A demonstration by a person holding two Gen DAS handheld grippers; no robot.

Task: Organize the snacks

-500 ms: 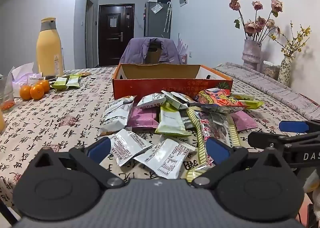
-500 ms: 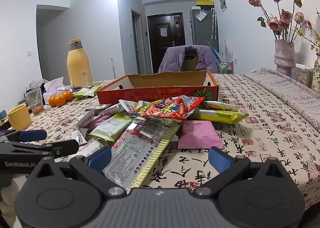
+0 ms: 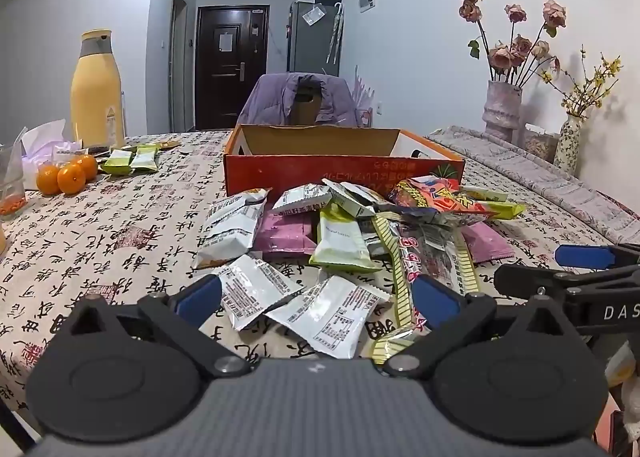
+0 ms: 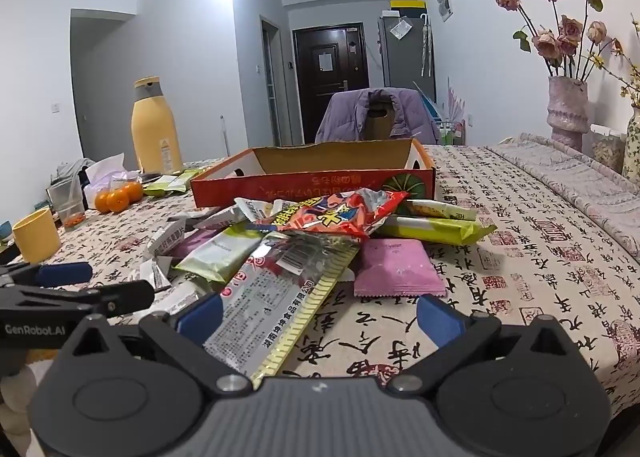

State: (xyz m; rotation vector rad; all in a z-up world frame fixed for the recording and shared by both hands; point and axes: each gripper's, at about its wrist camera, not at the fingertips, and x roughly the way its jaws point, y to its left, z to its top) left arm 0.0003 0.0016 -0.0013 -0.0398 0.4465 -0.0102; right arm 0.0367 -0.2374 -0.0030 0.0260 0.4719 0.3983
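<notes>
Table (image 3: pixel 120 225): covered by a cloth printed with calligraphy, it spreads out ahead of both hand-held grippers.
Cardboard box (image 3: pixel 344 169): orange-sided and open-topped, it sits straight ahead of the left hand-held gripper, beyond the snacks; only its bare brown inner walls show, and its floor is hidden from both views.
Snack pile (image 3: pixel 344 233): loose packets lie heaped on the table between the hand-held grippers and the box, touching and overlapping one another.
Long striped packet (image 4: pixel 276 297): its near end lies between the spread fingers of the right hand-held gripper, close to the left finger; whether they touch cannot be told.
Red packet (image 4: pixel 336 215): it lies on top of the heap, ahead of the right hand-held gripper.
Pink packet (image 4: pixel 396 267): flat on the table just ahead of the right hand-held gripper.
White packets (image 3: pixel 328 311): two lie nearest the left hand-held gripper, between its fingers.
Yellow bottle (image 3: pixel 97 91): upright, far ahead and to the left.
Yellow cup (image 4: pixel 36 235): to the left of the right hand-held gripper; contents not visible.
Oranges (image 3: pixel 66 177): clustered near the bottle.
Left hand-held gripper (image 3: pixel 318 297): spread wide, pinching nothing.
Right hand-held gripper (image 4: pixel 320 315): spread wide, gripping nothing.
</notes>
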